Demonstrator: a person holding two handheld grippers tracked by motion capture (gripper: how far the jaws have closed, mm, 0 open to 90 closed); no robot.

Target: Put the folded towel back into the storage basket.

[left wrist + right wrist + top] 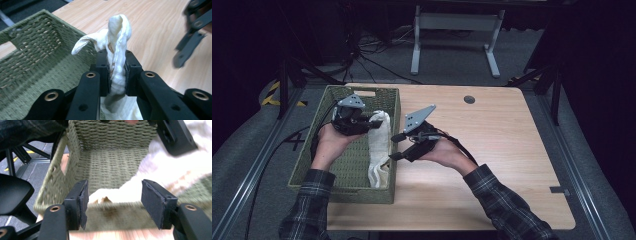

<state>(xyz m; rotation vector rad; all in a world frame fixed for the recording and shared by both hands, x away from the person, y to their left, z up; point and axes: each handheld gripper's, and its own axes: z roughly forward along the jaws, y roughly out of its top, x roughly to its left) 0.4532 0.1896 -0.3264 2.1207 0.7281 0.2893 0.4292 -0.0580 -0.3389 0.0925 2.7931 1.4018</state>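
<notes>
My left gripper [117,75] is clamped on the cloth [379,142], right gripper [113,205] jaws apart, so the cloth's loose end could snag the basket [394,107] rim.

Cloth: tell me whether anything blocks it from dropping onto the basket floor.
Nothing visible does. The cloth is pinched in the left tool over the basket; its lower end already lies inside along the right wall, and the floor beneath looks bare. The right tool stands open outside.

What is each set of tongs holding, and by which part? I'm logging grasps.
The left tongs pinch the white cloth just below its bunched upper end, over the basket. The right tongs stand open, holding nothing.
</notes>
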